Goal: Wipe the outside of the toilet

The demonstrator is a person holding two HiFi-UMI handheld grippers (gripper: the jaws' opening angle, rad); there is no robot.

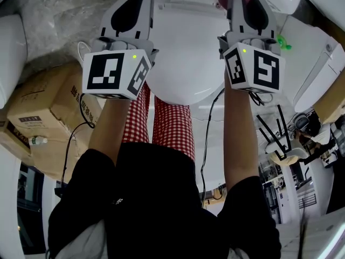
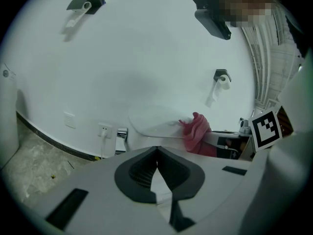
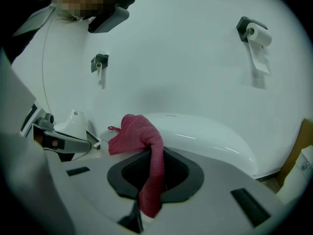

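Right gripper [image 3: 154, 177] pinches a pink cloth [image 3: 146, 136] that seems to rest bunched against the far right edge of the toilet lid [image 1: 183, 53]. The left gripper [image 2: 156, 173] hovers over the lid's left side, jaws pressed together on nothing. Wiping well likely means flattening the cloth and following the lid's curved rim. Cardboard boxes [image 1: 43, 112] crowd the floor left of the lid, and another white fixture [image 1: 323, 63] stands near its right.

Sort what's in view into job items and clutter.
Job: white ceramic toilet; pink woven cloth, clamped in the right gripper; left gripper, shut and empty.
Lying about: brown cardboard boxes; white toilet-paper roll on its wall holder.
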